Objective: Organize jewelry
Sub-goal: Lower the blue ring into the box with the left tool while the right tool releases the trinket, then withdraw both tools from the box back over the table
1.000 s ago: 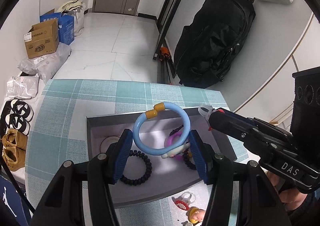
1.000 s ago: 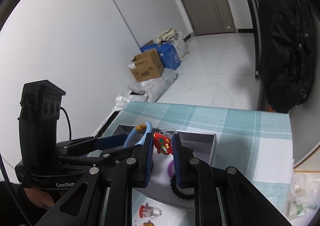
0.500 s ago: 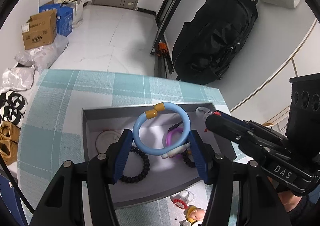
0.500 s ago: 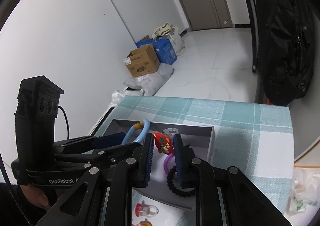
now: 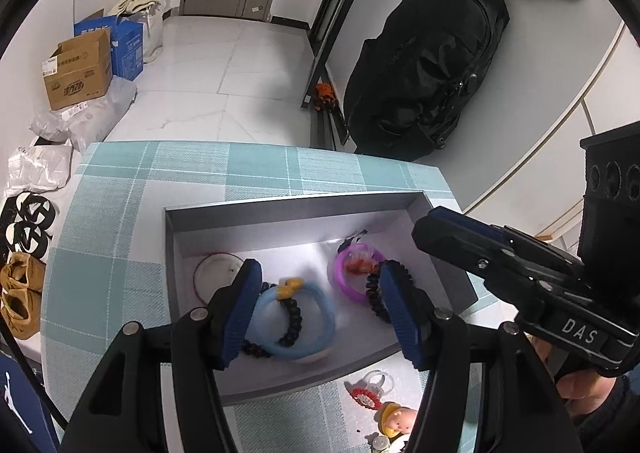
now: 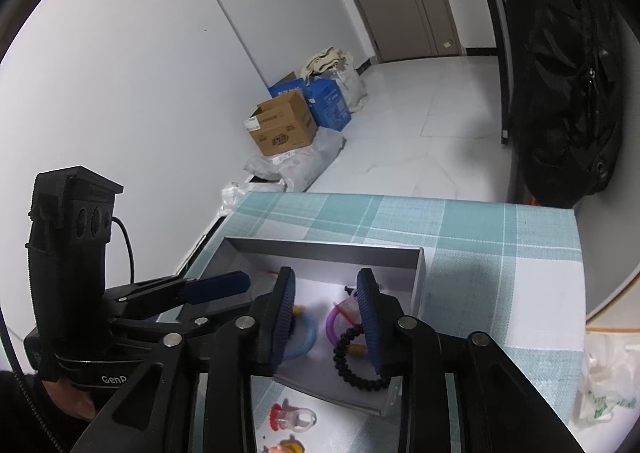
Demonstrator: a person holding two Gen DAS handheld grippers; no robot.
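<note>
My left gripper (image 5: pixel 320 309) and right gripper (image 6: pixel 326 313) are both opening, gripping nothing; the blue bracelet (image 5: pixel 296 323) lies in the grey box (image 5: pixel 288 209).

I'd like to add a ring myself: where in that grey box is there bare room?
Bare floor runs along the grey box back wall, behind the white disc. The front is crowded: blue bangle, black bead bracelets, purple ring.

Table under a teal-and-white checked cloth (image 5: pixel 120 237) — grey open box (image 5: pixel 288 213) resting mid-cloth. Just in front of the box's near wall, directly on the cloth — a red-and-clear ring toy (image 5: pixel 370 389) and a small doll-faced trinket (image 5: pixel 396 419).
</note>
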